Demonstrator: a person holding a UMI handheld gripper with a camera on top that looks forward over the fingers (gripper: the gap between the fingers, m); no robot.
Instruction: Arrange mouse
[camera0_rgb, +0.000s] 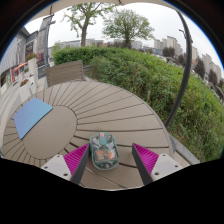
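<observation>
Round slatted pale wooden table: matt, grooved. Flat blue rectangular mat: matt. Grey-green computer mouse: glossy plastic.

The mouse sits between the tongs, but its near end drops out of sight at the bottom, and it's too small to tell if the pads actually touch it. The blue mat on the tabletop shows only partly, with its left side cut off. Buildings behind the hedge are too tiny to make out.

round wooden table, green hedge, trees
</observation>
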